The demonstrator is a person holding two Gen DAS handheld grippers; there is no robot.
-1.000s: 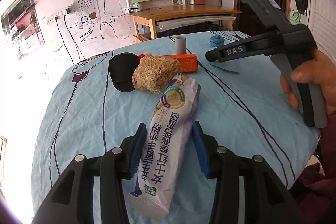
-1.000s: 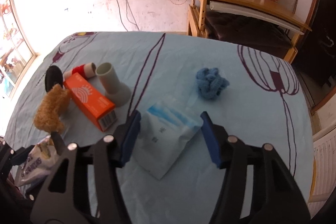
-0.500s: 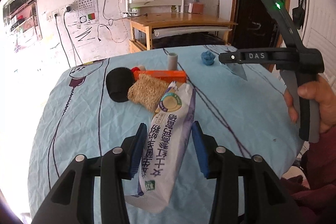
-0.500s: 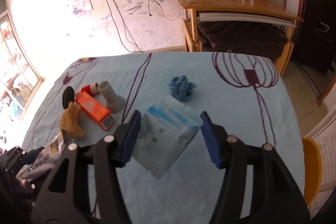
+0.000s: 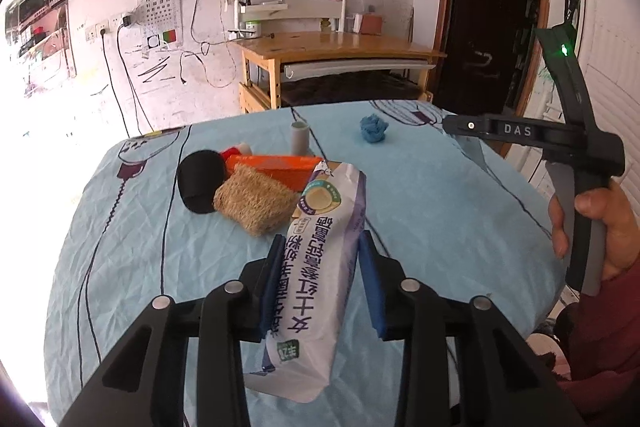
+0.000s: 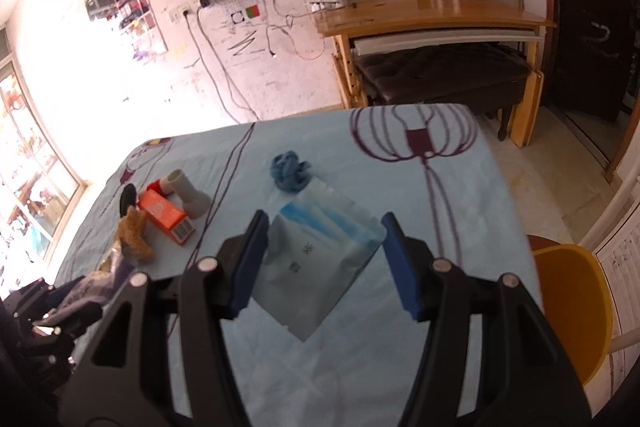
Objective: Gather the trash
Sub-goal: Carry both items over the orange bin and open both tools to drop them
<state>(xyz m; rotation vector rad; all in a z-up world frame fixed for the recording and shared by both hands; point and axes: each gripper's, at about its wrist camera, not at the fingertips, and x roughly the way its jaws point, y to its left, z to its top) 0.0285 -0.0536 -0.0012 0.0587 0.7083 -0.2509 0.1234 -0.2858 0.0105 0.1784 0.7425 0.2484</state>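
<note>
My left gripper [image 5: 320, 283] is shut on a long white and purple snack wrapper [image 5: 320, 267] and holds it above the blue tablecloth [image 5: 420, 195]. My right gripper [image 6: 324, 259] is shut on a flat pale blue and white packet [image 6: 316, 255], lifted above the table; the right gripper also shows in the left wrist view [image 5: 532, 135]. On the table lie a brown fibrous scrubber [image 5: 252, 203], an orange box [image 5: 276, 163], a black round object [image 5: 200, 179], a grey tube [image 5: 299, 139], a red and white roll [image 5: 236, 151] and a crumpled blue wad [image 5: 374, 129].
A wooden desk [image 5: 340, 51] with a dark bench under it stands beyond the table. A yellow chair [image 6: 572, 307] stands at the table's right side. A dark doorway [image 5: 492, 11] is at the back right. The table edge runs close on the right.
Both grippers have risen and pulled back from the table, each carrying its item. The table objects look smaller and farther away.
</note>
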